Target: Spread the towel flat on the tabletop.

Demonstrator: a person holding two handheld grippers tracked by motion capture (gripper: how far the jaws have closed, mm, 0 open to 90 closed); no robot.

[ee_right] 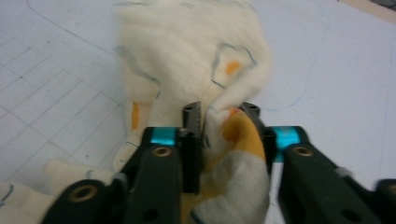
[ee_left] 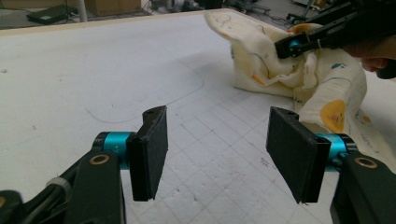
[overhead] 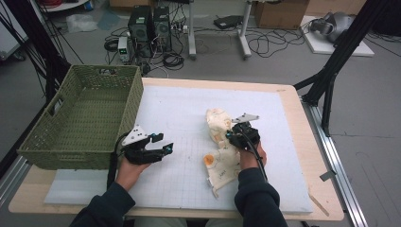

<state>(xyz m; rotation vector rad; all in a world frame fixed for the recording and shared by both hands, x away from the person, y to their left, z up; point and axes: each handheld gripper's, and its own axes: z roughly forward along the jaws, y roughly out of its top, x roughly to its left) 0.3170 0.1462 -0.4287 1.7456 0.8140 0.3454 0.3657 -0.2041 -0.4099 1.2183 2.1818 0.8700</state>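
Observation:
A cream cloth (overhead: 221, 142) with orange and blue prints lies crumpled on the white mat, right of the middle. My right gripper (overhead: 232, 134) is shut on a fold of this cloth (ee_right: 224, 126), and bunched fabric fills the space between its pads. In the left gripper view the cloth (ee_left: 289, 74) rises at the upper right, with the right gripper (ee_left: 292, 46) pinching it. My left gripper (overhead: 163, 143) hovers low over the mat, left of the cloth and apart from it. It is open, and bare mat shows between its pads (ee_left: 152, 149).
A green woven basket (overhead: 80, 118) stands at the mat's left edge, close behind my left hand. The white gridded mat (overhead: 189, 113) covers a wooden table (overhead: 312, 156). Black frame legs (overhead: 331, 71) rise at the right, and computers and cables sit on the floor beyond.

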